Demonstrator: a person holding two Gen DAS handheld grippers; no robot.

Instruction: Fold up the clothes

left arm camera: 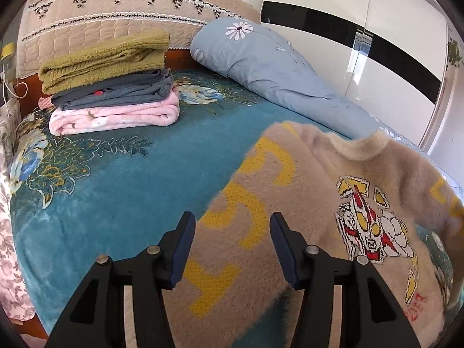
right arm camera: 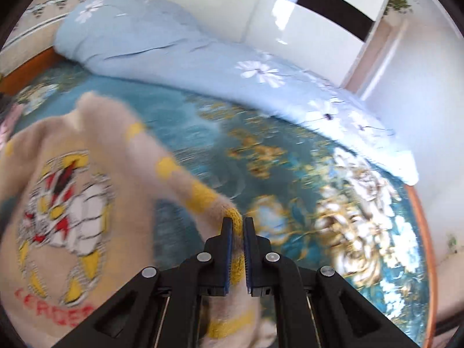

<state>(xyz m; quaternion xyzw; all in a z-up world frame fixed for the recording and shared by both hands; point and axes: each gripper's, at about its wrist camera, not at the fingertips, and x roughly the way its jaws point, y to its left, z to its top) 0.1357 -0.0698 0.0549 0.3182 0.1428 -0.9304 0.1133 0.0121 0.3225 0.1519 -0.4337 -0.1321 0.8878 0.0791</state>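
A fluffy beige sweater [left arm camera: 304, 203] with yellow marks and a red, white and yellow figure lies face up on the teal bedspread [left arm camera: 116, 179]. My left gripper [left arm camera: 232, 220] hovers open just above its left sleeve, which runs between the fingers. In the right wrist view the sweater [right arm camera: 72, 197] fills the lower left, blurred by motion. My right gripper [right arm camera: 238, 223] is shut on the yellow-banded cuff of the right sleeve [right arm camera: 185, 179], which stretches from the body to the pads.
A stack of folded clothes [left arm camera: 113, 92], olive on grey on pink, sits at the far left by the quilted headboard [left arm camera: 116, 11]. A rolled light-blue duvet [left arm camera: 275, 69] lines the far side against a white wardrobe [left arm camera: 377, 43]. The bed's wooden edge [right arm camera: 426, 246] is at right.
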